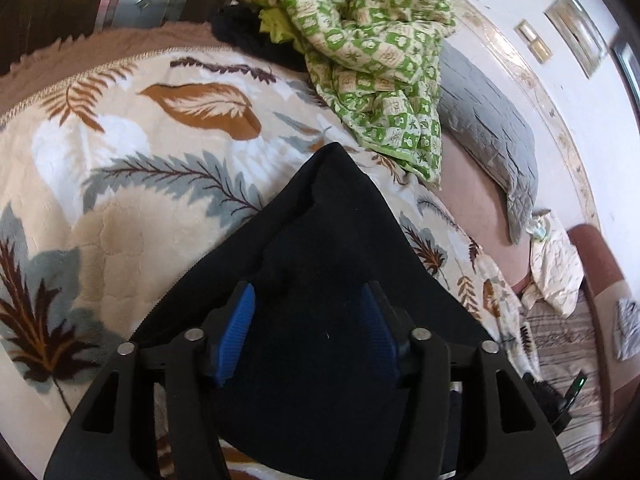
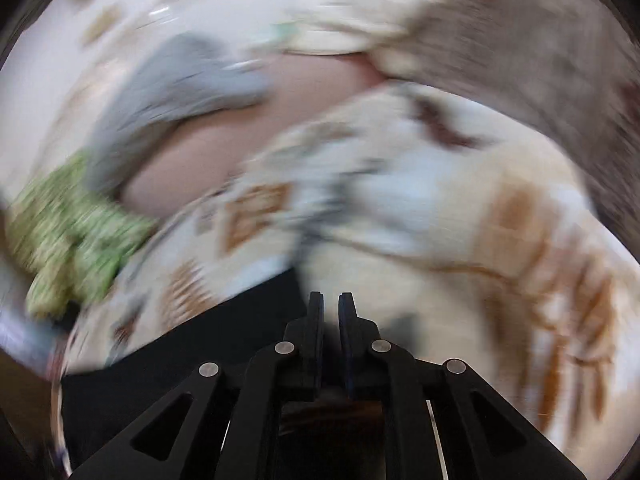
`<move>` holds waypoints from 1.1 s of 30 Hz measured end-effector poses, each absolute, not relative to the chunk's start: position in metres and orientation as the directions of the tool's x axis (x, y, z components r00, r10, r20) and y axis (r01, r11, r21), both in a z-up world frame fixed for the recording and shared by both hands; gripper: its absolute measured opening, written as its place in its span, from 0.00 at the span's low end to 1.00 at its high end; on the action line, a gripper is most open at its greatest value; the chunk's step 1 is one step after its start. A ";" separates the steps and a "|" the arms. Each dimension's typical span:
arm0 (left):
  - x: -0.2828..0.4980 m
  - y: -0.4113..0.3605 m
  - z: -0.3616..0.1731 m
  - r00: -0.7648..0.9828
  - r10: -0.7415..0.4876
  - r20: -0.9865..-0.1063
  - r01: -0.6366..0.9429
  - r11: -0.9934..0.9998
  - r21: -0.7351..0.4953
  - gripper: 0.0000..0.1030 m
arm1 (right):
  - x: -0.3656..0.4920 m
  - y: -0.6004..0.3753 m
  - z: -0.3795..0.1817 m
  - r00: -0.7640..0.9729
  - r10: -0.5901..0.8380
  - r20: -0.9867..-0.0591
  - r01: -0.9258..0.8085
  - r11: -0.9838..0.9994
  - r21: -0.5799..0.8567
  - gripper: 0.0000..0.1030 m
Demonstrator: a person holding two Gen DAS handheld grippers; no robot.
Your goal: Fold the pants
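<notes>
- Left gripper (image 1: 310, 332): blue-padded fingers spread wide, resting over the black fabric pants (image 1: 320, 232), gripping nothing.
- The pants lie at lower centre of the left view on the cream leaf-patterned fleece blanket (image 1: 120, 152), narrowing to a point, likely a fold in progress.
- Right gripper (image 2: 331, 304): fingers nearly pressed together; view blurred, contents cannot be told.
- Green checked quilt (image 1: 372, 52) heaped at the top, clear of the work.
</notes>
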State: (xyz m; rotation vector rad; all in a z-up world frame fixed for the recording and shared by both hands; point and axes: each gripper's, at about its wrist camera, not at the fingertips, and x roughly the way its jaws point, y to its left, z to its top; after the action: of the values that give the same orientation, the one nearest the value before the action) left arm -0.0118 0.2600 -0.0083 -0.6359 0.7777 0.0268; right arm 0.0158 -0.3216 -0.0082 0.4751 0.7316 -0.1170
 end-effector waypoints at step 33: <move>0.012 0.186 -0.052 0.655 0.074 -0.752 -0.191 0.979 -0.070 1.00 | 0.043 -0.244 -0.058 0.555 0.082 -0.828 0.001 0.995 0.100 0.84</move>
State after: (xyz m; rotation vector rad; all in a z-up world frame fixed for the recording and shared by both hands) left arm 0.0122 0.1859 -0.0523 -0.1475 0.8442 0.1507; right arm 0.0434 -0.2436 -0.0576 0.0925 0.9814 0.0477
